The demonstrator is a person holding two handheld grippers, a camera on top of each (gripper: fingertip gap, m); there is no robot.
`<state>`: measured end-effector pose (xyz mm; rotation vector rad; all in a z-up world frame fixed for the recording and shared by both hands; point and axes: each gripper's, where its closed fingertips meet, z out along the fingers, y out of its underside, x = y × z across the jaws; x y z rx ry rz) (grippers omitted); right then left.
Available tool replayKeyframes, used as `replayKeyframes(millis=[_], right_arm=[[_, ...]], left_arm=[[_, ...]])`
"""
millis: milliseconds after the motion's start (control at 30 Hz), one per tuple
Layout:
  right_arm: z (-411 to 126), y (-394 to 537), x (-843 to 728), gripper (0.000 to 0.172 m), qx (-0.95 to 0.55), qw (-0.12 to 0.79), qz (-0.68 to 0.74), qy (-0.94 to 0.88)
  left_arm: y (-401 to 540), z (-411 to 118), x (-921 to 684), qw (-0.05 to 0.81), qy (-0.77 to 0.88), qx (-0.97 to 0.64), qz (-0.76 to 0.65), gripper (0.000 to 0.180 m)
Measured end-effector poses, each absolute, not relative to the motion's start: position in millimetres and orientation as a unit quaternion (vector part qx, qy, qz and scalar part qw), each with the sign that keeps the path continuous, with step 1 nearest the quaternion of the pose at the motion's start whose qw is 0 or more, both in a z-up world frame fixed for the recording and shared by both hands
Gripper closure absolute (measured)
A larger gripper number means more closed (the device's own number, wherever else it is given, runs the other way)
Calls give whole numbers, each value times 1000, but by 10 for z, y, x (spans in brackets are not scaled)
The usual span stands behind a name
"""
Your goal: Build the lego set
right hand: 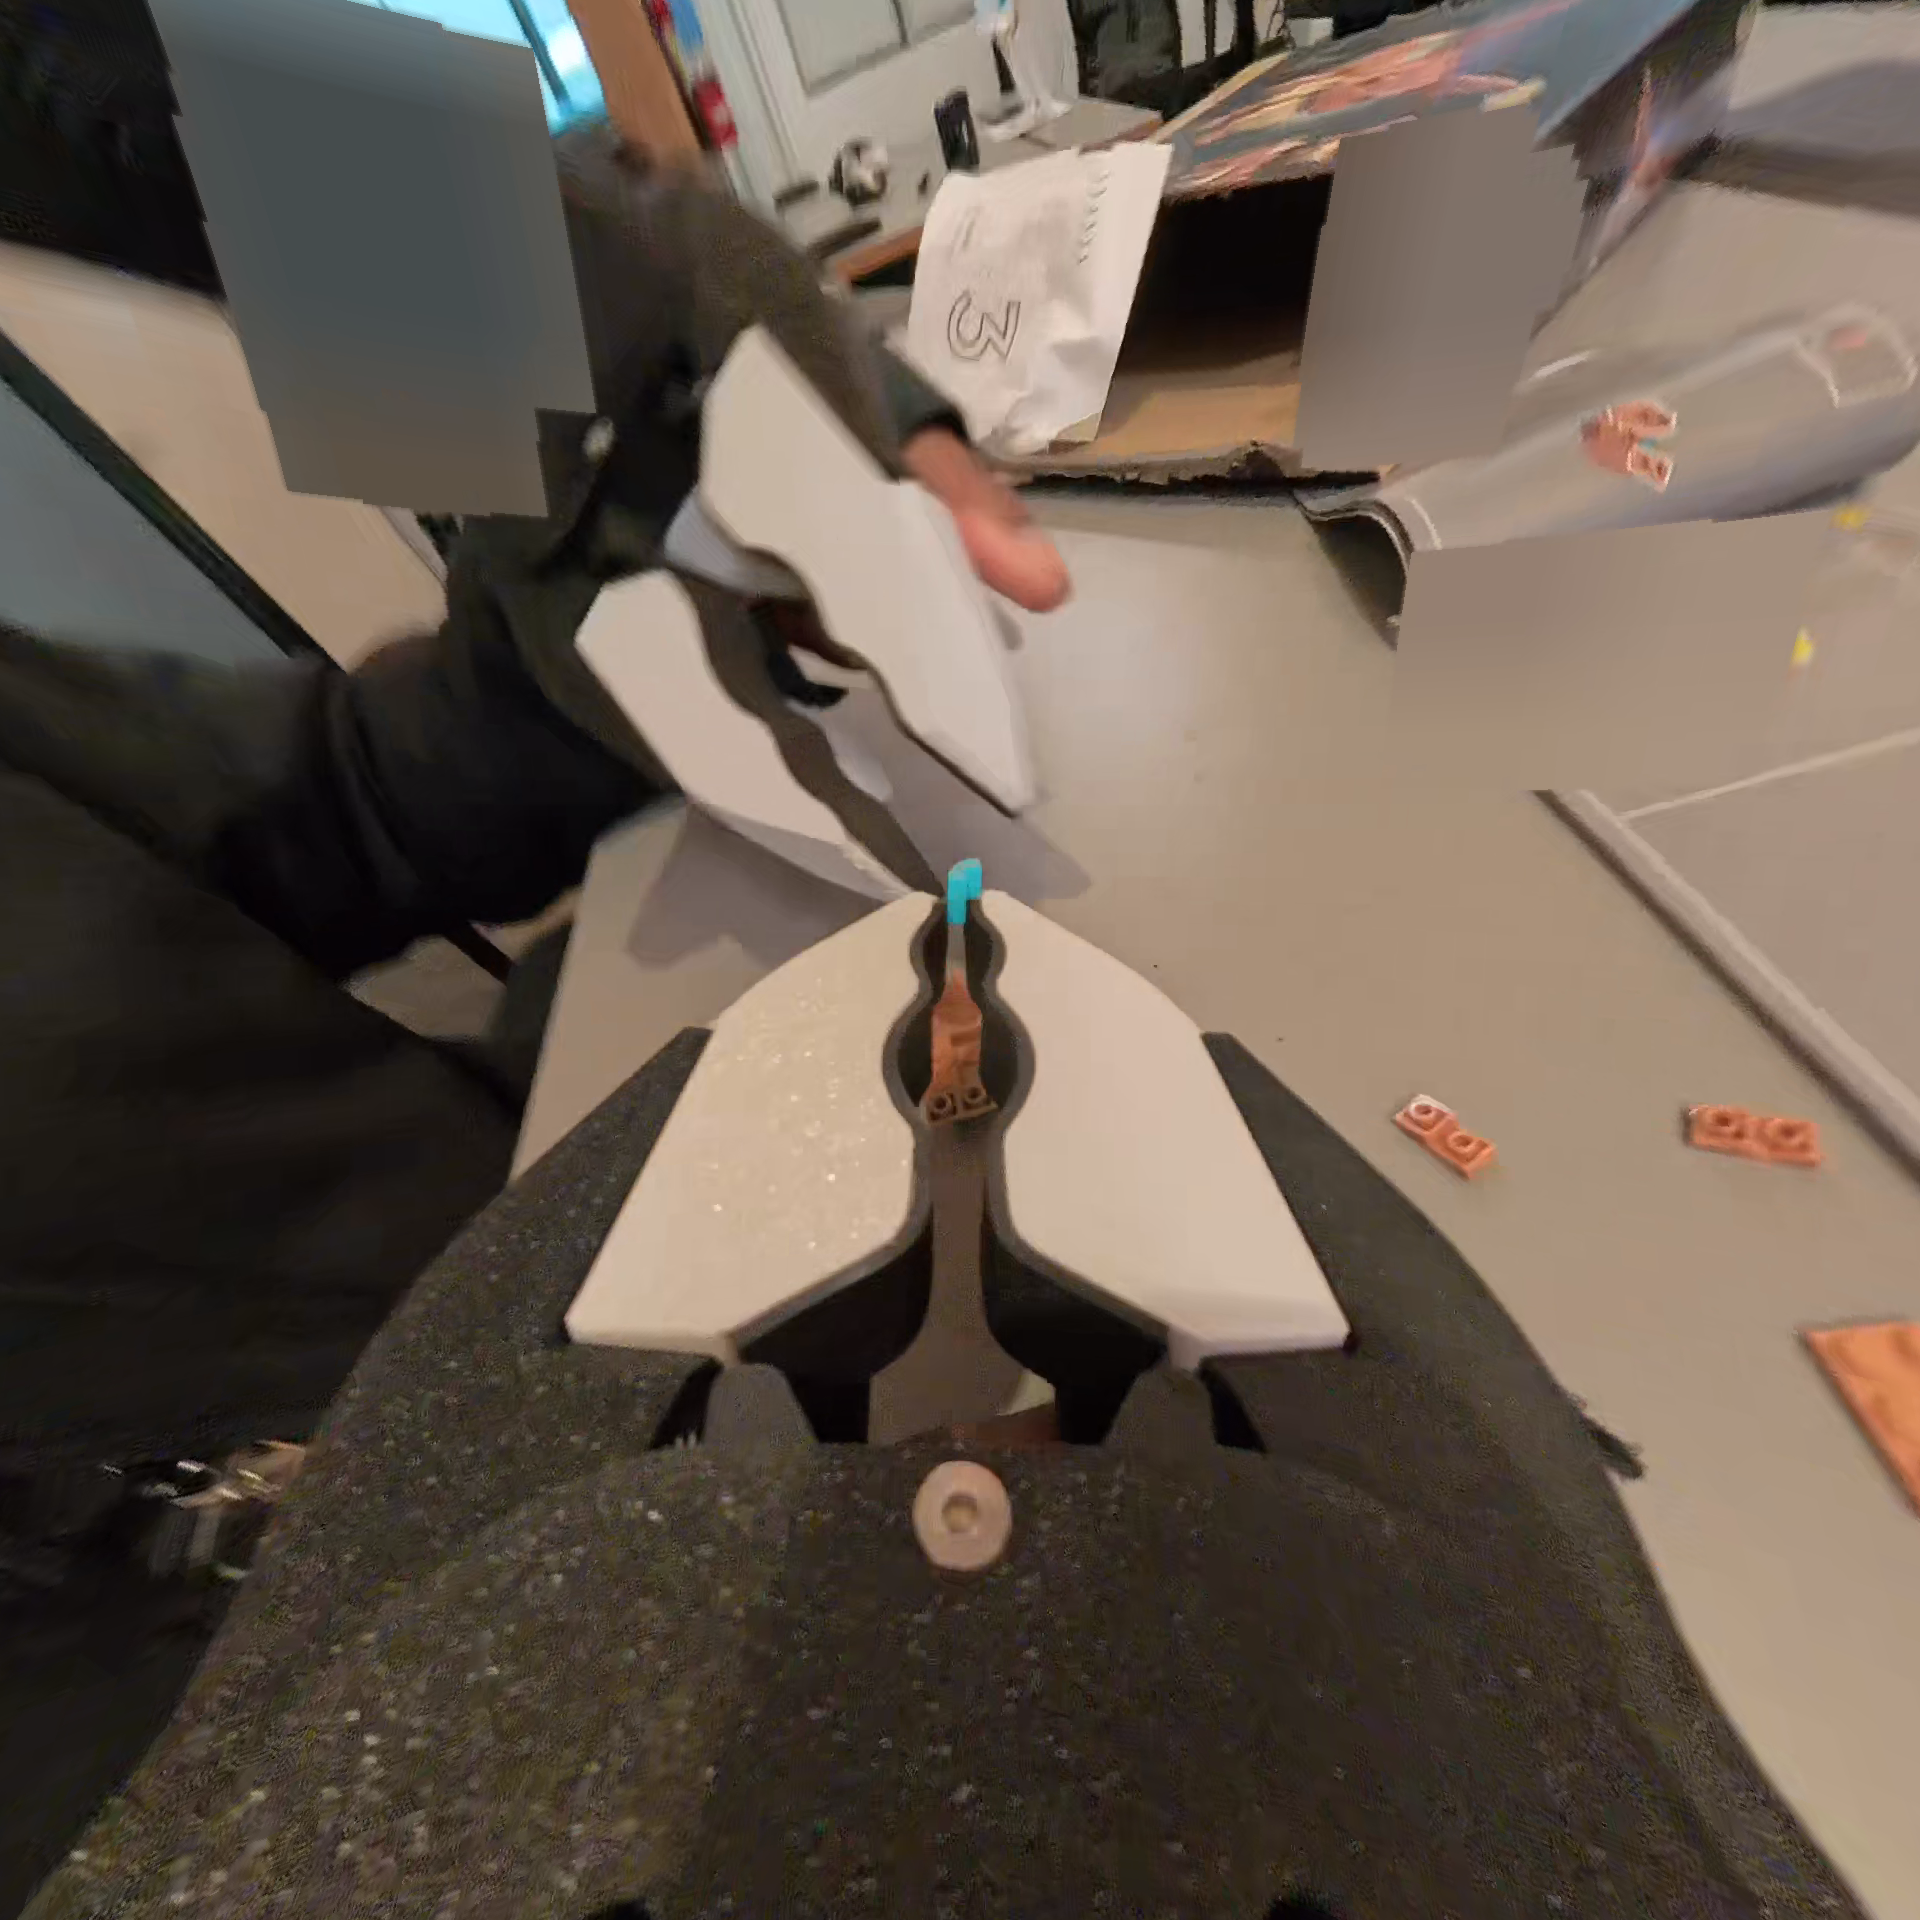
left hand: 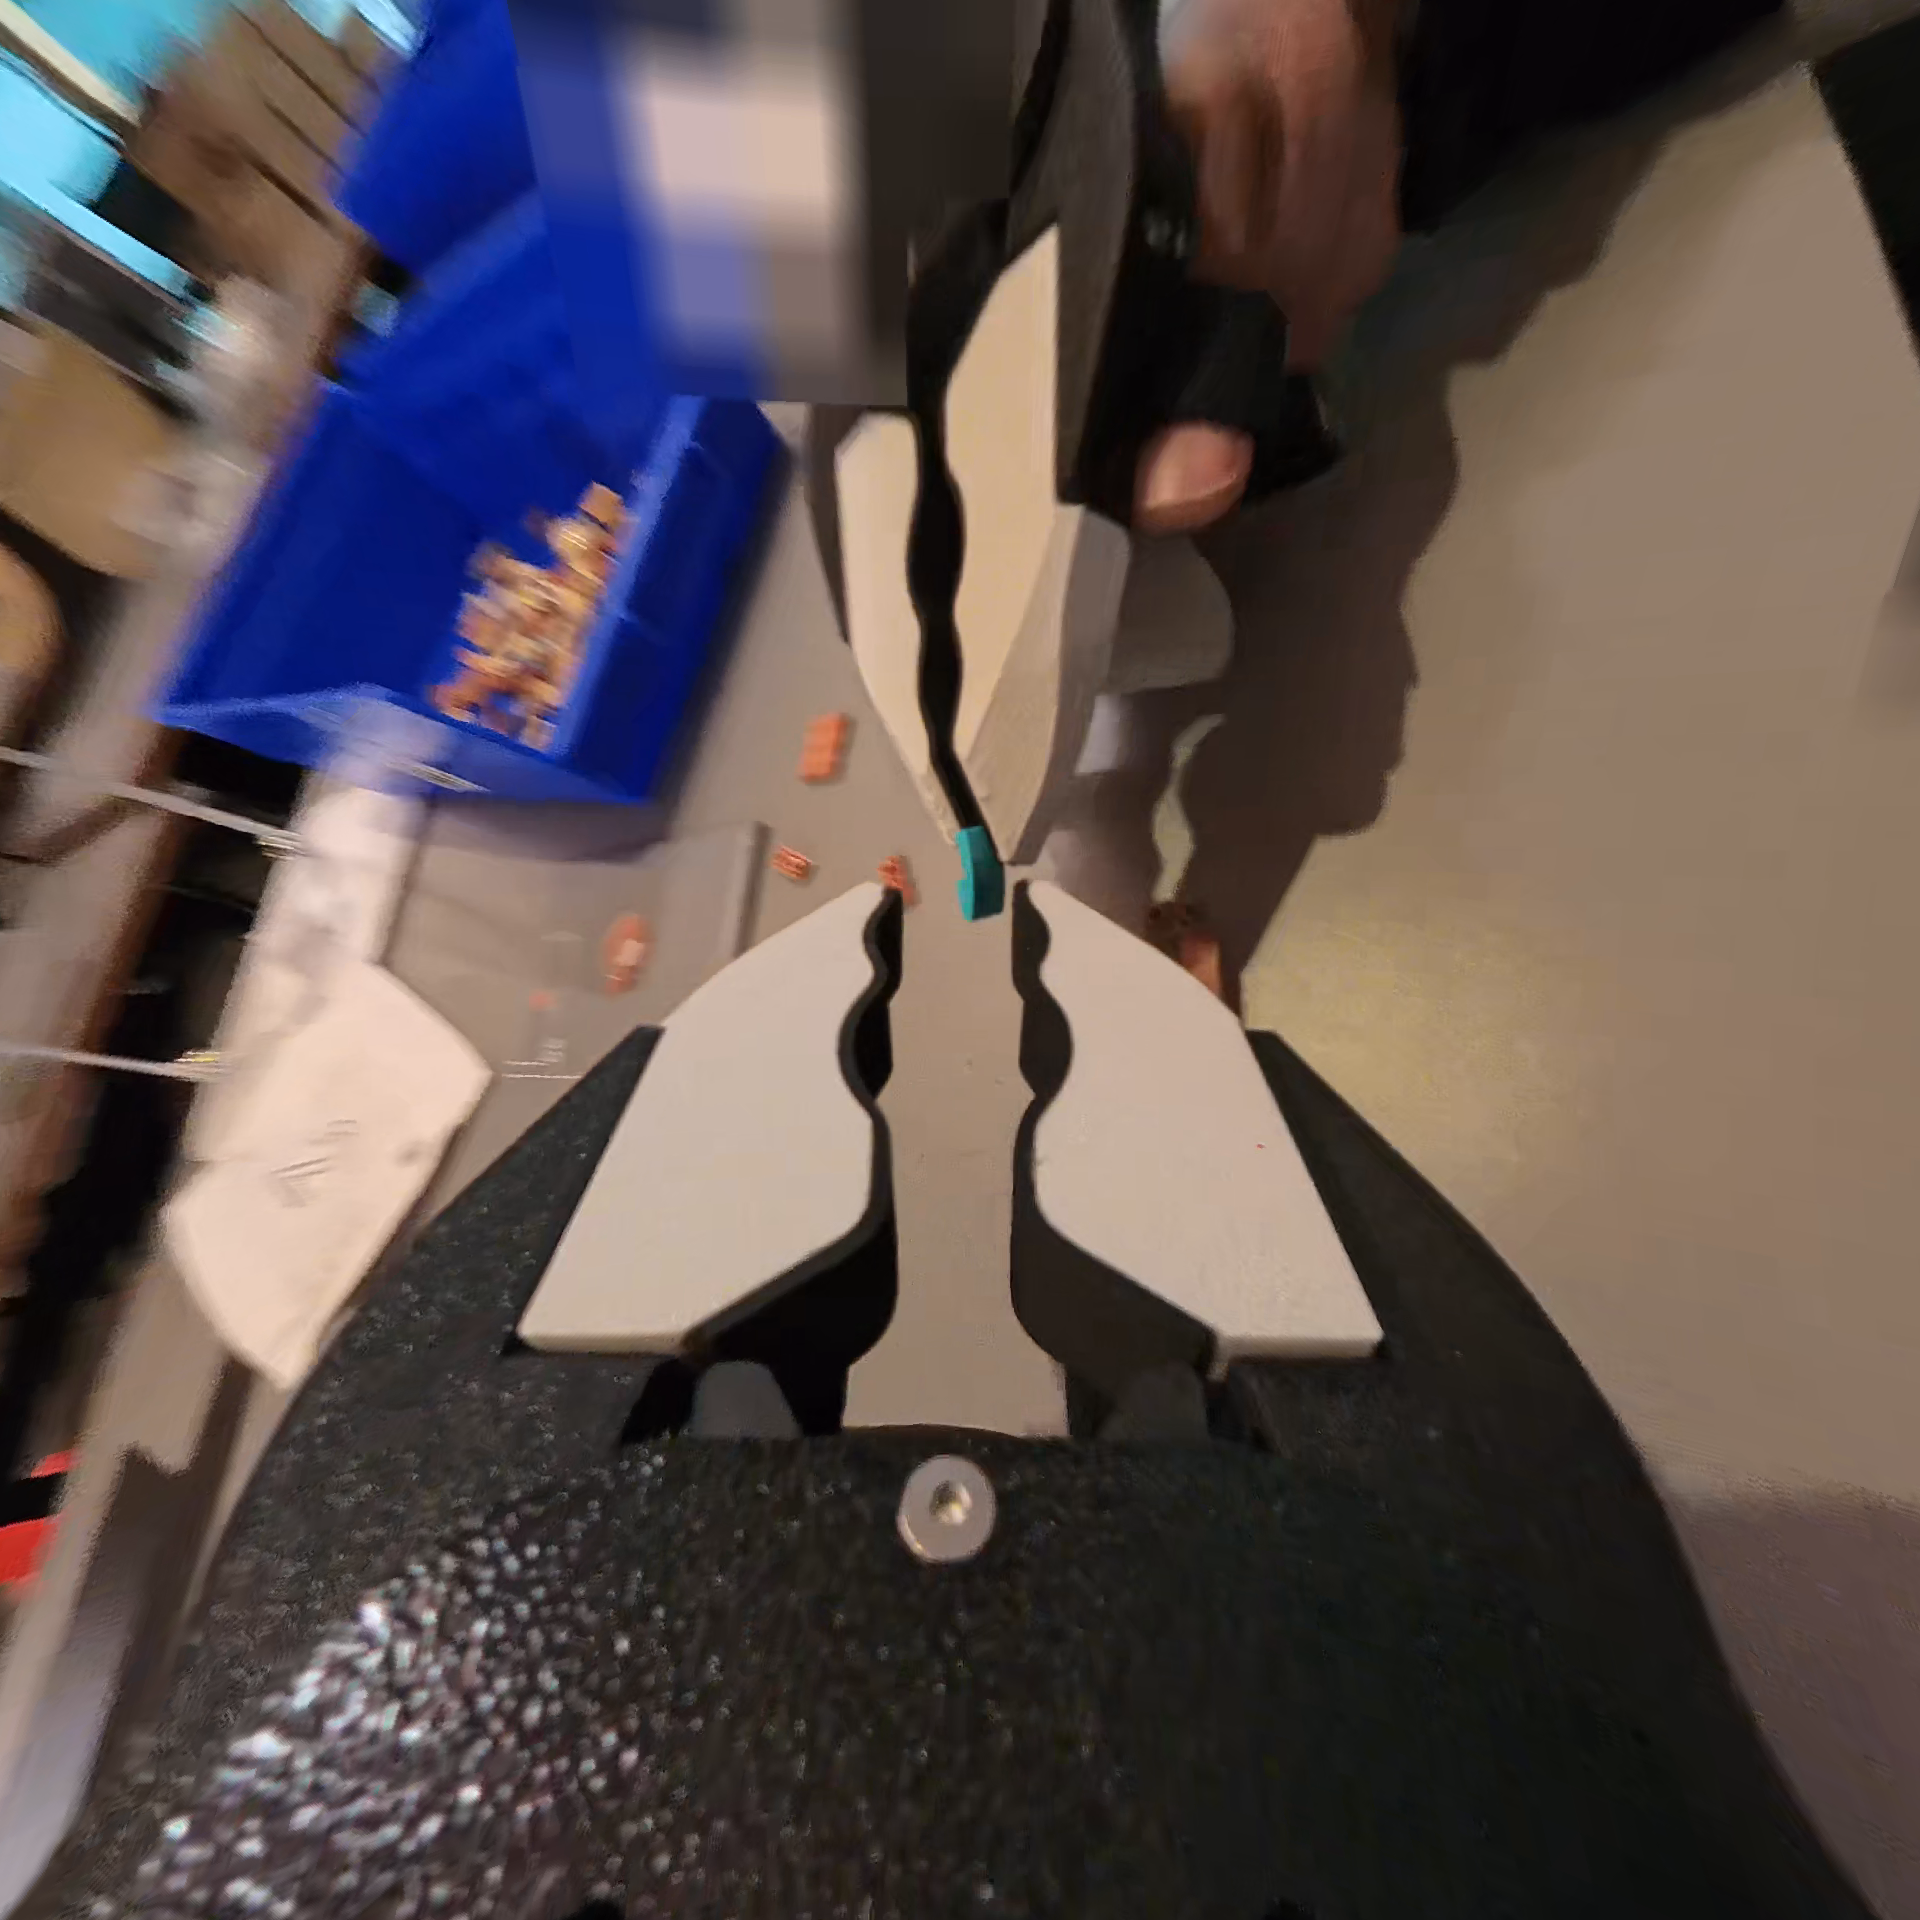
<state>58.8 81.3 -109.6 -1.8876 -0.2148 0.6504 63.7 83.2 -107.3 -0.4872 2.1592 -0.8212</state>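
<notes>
Seemingly right gripper (right hand: 961, 904) pinching a half-hidden teal piece (right hand: 963, 891), left gripper (left hand: 956, 902) narrowly parted, bare.

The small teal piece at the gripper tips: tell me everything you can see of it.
The teal piece is a tiny, flat, stepped block, plastic by its look. The right gripper is shut on one end of it, so it sticks out past the pale fingertips, clear of the grey table. The left gripper stands open right in front of it, its fingers not touching.
</notes>
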Motion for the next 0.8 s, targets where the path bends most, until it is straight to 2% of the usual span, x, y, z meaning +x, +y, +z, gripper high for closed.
replayKeyframes(millis=[100, 233, 600, 733, 800], right_arm=[[-1058, 824, 627, 169, -780, 532, 327, -42], [-1047, 824, 622, 169, -775, 528, 348, -26], [-1079, 806, 571, 169, -782, 517, 343, -49], [-1310, 772, 652, 147, -836, 489, 214, -130], [-1408, 737, 628, 144, -851, 468, 169, -172]], left_arm=[[861, -966, 639, 470, 807, -174, -312, 162], [878, -1010, 660, 505, 799, -158, -286, 162], [833, -1096, 673, 495, 813, -141, -274, 172], [891, -1165, 635, 443, 828, -173, -299, 173], [933, -1232, 601, 408, 838, -191, -308, 173]])
